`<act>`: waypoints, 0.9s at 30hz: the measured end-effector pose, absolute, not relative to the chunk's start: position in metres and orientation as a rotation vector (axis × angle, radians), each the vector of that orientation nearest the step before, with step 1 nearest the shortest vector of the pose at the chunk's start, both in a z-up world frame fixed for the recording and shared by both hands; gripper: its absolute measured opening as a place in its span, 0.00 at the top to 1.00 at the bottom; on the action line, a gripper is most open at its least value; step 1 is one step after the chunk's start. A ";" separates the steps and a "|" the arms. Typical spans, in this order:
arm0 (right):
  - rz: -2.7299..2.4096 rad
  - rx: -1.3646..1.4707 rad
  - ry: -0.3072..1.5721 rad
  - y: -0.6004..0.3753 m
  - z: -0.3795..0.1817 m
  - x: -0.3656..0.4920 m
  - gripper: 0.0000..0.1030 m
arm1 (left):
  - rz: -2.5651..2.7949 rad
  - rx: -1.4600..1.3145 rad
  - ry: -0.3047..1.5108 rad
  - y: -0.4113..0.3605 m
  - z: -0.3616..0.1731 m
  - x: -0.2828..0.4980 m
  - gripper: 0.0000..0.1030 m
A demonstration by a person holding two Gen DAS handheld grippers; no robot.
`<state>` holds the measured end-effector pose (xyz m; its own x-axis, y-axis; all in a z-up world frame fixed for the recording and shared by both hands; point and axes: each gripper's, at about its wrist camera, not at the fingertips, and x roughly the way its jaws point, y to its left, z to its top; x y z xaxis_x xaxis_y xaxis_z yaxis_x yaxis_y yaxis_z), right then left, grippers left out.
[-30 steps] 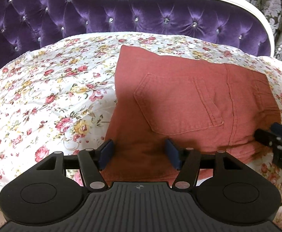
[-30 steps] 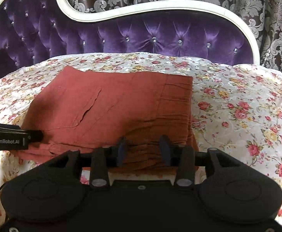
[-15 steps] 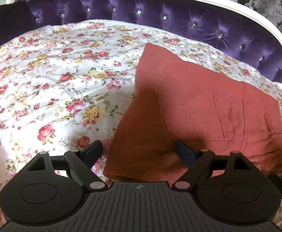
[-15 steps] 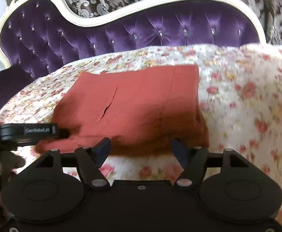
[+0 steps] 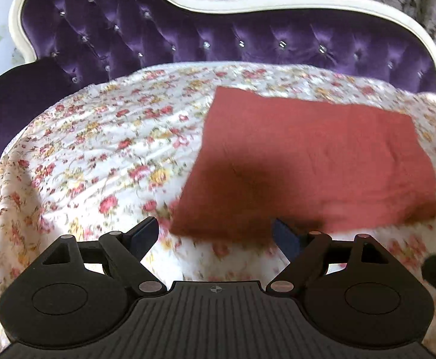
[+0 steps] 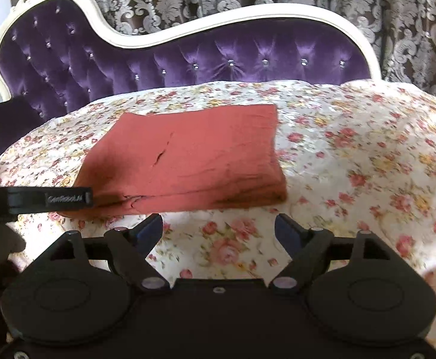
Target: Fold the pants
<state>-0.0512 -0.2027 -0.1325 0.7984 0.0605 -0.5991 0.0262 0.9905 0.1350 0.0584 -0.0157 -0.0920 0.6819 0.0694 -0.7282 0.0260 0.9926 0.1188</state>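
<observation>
The left claw [image 5: 216, 236] is spread wide with nothing between its blue pads; its right pad [image 5: 285, 237] sits at the near edge of the pants [image 5: 307, 161], though whether it touches the cloth is unclear from the blur. The right claw [image 6: 219, 229] is equally wide apart and holds nothing, its tips hovering over bare floral bedspread [image 6: 367, 155] just short of the garment's near edge.

The pants [image 6: 188, 158] lie folded into a compact rust-red rectangle, flat on the bedspread. From the right wrist camera the bundle sits at about 11 o'clock from the claw, long axis running 9 to 3 o'clock, stacked layers showing along the near edge. The left claw's finger [image 6: 50, 199] reaches in from 9 o'clock to the bundle's near left corner. From the left wrist camera the bundle lies toward 1 o'clock.

Beyond the bed, at 12 o'clock, stands a purple tufted headboard [image 6: 188, 56] with a white frame, and patterned curtains [image 6: 367, 6] behind it.
</observation>
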 end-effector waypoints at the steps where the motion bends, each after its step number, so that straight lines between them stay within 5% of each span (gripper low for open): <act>1: 0.011 0.144 0.644 -0.205 -0.132 -0.054 0.20 | 0.017 0.136 0.826 -0.018 -0.090 0.054 0.19; 27: -0.047 0.092 0.625 -0.188 -0.105 -0.104 0.20 | -0.095 0.099 0.762 -0.014 -0.051 -0.023 0.19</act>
